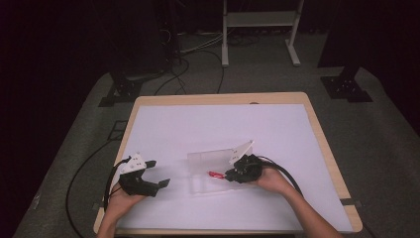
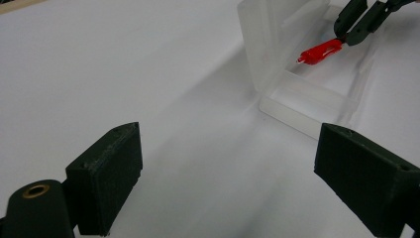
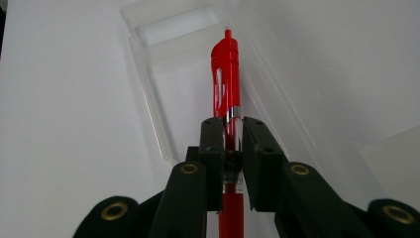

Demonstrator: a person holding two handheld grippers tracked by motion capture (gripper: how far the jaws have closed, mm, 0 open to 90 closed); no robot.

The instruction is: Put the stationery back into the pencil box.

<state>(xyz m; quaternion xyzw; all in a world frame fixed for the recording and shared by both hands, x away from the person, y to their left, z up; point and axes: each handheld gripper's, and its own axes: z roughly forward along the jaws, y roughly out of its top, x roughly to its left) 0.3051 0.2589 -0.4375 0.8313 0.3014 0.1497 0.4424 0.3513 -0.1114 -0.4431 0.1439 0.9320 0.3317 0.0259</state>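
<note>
One red pen (image 3: 227, 74) sits pinched mid-barrel in the right gripper (image 1: 232, 173), over the clear plastic case (image 1: 210, 171) near the desk's front edge. Left gripper (image 1: 159, 173) spread, empty. Pen's light, stiff, prob. slick; grip mid-barrel.
</note>
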